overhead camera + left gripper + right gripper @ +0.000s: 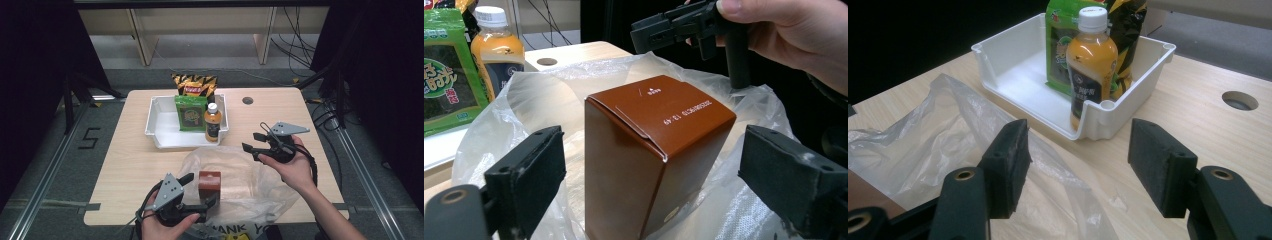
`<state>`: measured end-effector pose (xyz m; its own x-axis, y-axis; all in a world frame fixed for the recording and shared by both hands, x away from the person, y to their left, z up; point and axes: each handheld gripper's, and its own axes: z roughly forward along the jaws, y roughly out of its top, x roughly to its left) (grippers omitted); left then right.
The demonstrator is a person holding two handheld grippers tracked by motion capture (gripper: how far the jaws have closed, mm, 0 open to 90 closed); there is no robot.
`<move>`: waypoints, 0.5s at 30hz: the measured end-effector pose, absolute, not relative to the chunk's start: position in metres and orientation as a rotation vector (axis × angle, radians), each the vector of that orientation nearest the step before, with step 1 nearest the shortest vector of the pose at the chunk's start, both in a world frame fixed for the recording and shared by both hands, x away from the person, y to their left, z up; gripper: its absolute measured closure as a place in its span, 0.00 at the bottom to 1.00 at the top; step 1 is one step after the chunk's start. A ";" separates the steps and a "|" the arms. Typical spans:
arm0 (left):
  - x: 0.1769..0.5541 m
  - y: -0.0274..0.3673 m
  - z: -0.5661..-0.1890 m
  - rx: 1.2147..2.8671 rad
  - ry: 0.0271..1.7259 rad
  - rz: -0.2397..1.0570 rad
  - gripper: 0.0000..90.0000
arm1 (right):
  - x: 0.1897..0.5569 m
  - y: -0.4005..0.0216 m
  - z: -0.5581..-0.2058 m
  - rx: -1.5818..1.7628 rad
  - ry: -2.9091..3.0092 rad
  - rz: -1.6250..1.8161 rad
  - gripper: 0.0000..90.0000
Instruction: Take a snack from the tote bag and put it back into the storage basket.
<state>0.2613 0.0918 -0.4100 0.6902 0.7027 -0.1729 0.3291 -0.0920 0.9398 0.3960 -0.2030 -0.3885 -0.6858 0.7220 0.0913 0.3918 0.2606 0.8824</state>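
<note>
A brown carton (209,184) stands upright on a clear plastic bag (250,175) near the table's front edge. My left gripper (201,189) sits open around it, one jaw on each side. In the left gripper view the pads (531,170) stand clear of the carton (659,150), with a gap at both sides. My right gripper (251,141) hovers open over the bag's far right edge, nothing between its jaws. The right gripper view has its jaws (1078,165) above the bag (948,135) and bare wood, aimed toward the tray.
A white tray (162,120) at the table's middle back holds an orange drink bottle (212,122), a green snack packet (190,114) and a black-and-yellow chip bag (195,85). A round cable hole (247,100) lies to the tray's right. The tray's left half is bare.
</note>
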 end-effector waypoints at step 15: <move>0.267 0.081 -0.417 1.717 0.837 0.387 0.06 | 0.399 -0.205 -0.392 1.017 2.213 1.361 0.46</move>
<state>0.2668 0.0806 -0.4166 0.6933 0.7028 -0.1596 0.3336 -0.1166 0.9355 0.3994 -0.2054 -0.3917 -0.6812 0.7287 0.0710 0.3922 0.2813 0.8758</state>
